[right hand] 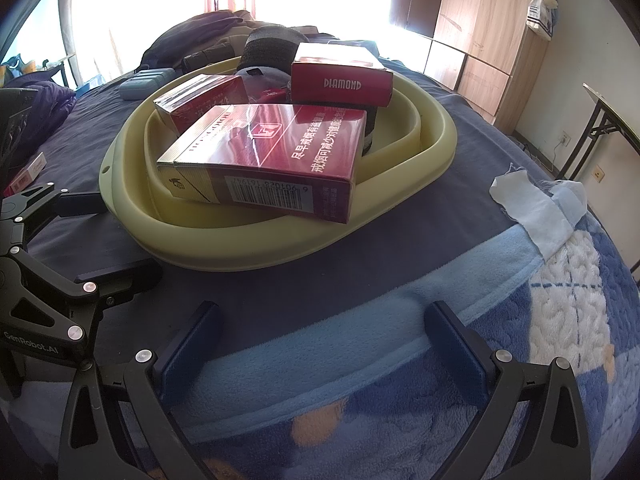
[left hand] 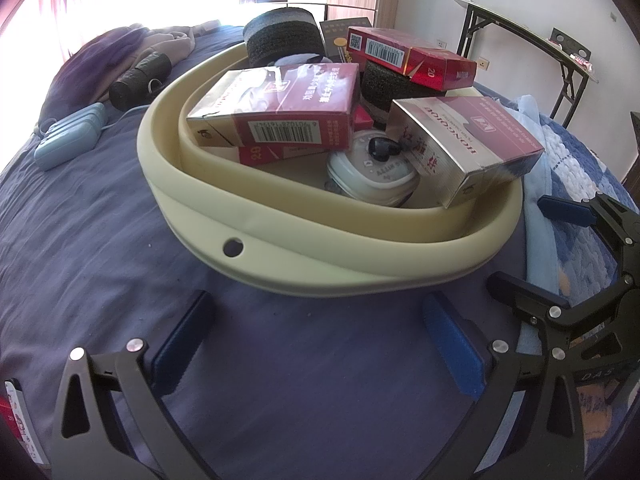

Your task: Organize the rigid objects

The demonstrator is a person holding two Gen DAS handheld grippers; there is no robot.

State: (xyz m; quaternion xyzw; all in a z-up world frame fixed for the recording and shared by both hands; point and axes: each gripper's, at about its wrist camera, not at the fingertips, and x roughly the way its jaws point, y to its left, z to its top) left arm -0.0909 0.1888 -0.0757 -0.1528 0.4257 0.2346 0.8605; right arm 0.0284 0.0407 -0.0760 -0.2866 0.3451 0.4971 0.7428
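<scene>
A cream collapsed basin sits on the purple bedsheet. It holds several red cigarette boxes: one at the left, one on top at the back, one tilted at the right. Black rolls and a white round container lie among them. In the right wrist view a large red box rests across the near rim, with a DIAMOND box behind it. My left gripper is open and empty, just short of the basin. My right gripper is open and empty over the blanket.
A blue fleece blanket covers the bed's right side. A pale blue case, a black rolled item and clothes lie beyond the basin's left. Another red box lies on the sheet at far left. A folding table and wardrobe stand beyond the bed.
</scene>
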